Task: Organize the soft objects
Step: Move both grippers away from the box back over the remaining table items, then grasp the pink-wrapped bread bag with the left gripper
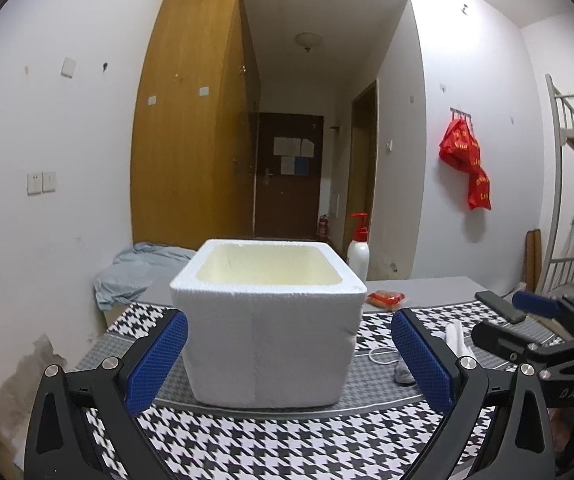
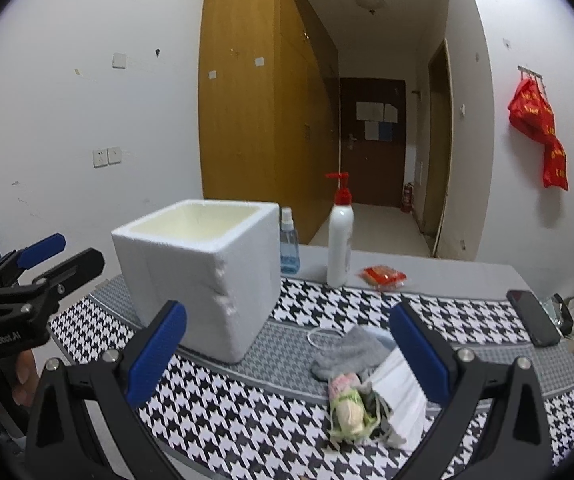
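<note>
A white foam box (image 1: 269,320) stands open-topped on the houndstooth cloth; it also shows in the right wrist view (image 2: 203,276). My left gripper (image 1: 287,360) is open, its blue pads on either side of the box front, apart from it. My right gripper (image 2: 287,356) is open and empty above the cloth. Just ahead of it lie a grey sock (image 2: 345,354), a white face mask (image 2: 401,394) and a small pink-and-green plush bundle (image 2: 349,404). The sock and mask show partly in the left wrist view (image 1: 405,376), to the right of the box.
A white pump bottle (image 2: 339,236), a blue spray bottle (image 2: 289,246) and a red packet (image 2: 383,276) stand behind the box. A black phone (image 2: 533,318) lies at the right. A crumpled blue cloth (image 1: 139,276) lies far left. The table's edge runs behind.
</note>
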Demonstrator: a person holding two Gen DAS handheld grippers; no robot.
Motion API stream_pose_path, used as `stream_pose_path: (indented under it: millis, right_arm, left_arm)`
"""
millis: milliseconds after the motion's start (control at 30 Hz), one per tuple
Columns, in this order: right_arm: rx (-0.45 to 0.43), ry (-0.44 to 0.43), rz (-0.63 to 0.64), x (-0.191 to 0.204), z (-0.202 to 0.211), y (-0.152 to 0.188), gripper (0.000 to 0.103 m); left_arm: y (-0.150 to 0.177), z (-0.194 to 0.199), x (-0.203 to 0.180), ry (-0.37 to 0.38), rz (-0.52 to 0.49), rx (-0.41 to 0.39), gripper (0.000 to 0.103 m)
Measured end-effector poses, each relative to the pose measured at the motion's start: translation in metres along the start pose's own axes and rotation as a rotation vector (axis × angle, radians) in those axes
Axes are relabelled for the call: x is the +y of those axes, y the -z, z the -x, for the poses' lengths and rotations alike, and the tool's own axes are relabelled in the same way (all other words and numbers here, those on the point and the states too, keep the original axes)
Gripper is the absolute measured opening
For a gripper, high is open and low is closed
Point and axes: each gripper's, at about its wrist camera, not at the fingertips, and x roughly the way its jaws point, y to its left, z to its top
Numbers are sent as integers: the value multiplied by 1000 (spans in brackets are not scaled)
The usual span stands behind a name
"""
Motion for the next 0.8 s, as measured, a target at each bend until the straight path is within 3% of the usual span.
stream_pose_path:
  millis: [467, 800]
  right_arm:
    - [30, 52, -76, -26, 9, 24, 103]
    - [60, 101, -136, -56, 10, 31, 103]
  left_arm:
    - [28, -5, -18, 52, -24, 53, 102]
    - [30, -21, -45, 116, -62, 83, 102]
